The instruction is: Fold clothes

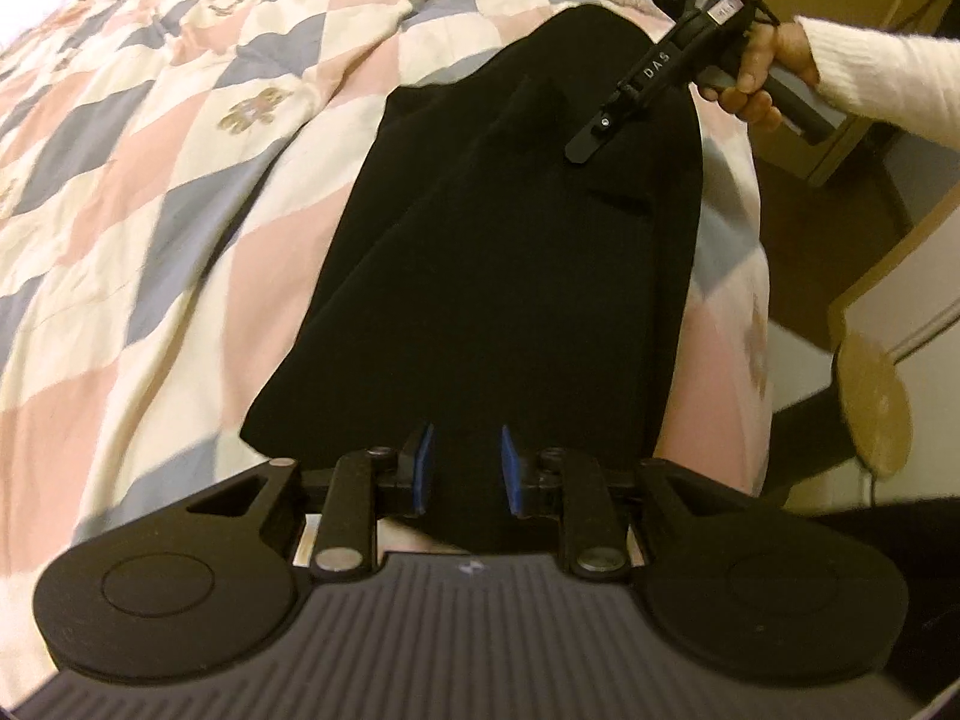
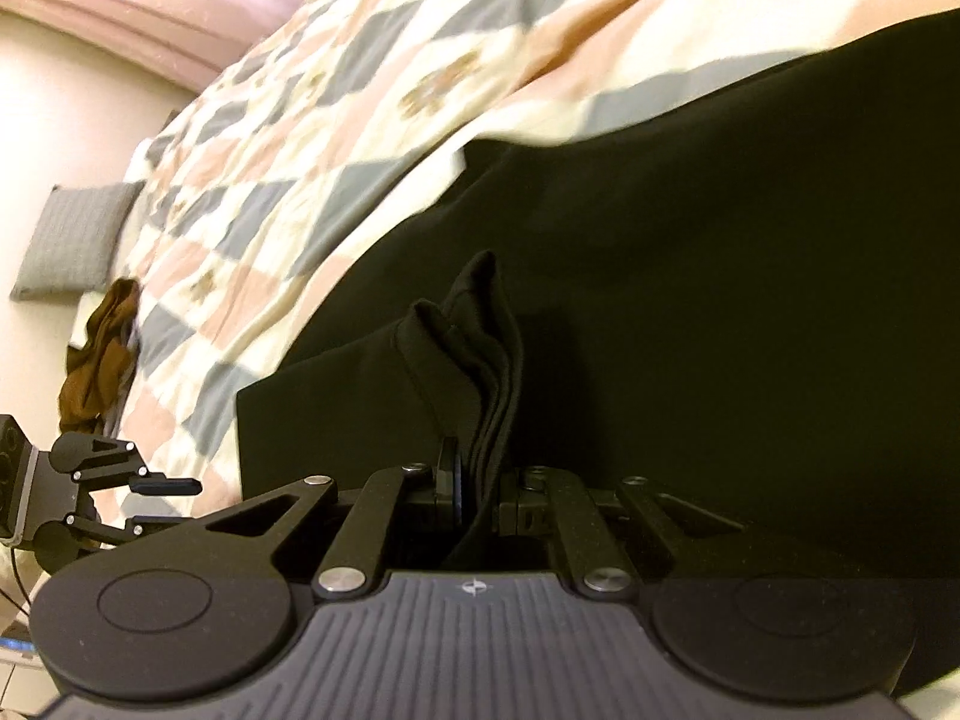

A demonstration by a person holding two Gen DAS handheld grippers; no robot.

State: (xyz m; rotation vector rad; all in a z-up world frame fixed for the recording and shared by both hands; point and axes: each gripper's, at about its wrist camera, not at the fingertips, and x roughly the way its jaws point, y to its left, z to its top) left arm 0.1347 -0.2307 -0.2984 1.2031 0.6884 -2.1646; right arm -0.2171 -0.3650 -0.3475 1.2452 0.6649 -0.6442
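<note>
Left gripper (image 1: 462,465) nearest, fingers apart, nothing pinched, at near edge of black cloth (image 1: 510,252). Cloth lies flat on checked quilt (image 1: 150,192). Right gripper (image 2: 477,489) pinches bunched fold of cloth. Brown cloth (image 2: 99,354) far left.

My black garment (image 1: 498,252) lies on a quilt (image 1: 150,138) of pink, grey-blue and cream diamonds with tan bear motifs; my gripper pads (image 1: 425,468) are blue, my sleeve (image 1: 882,78) cream.
</note>
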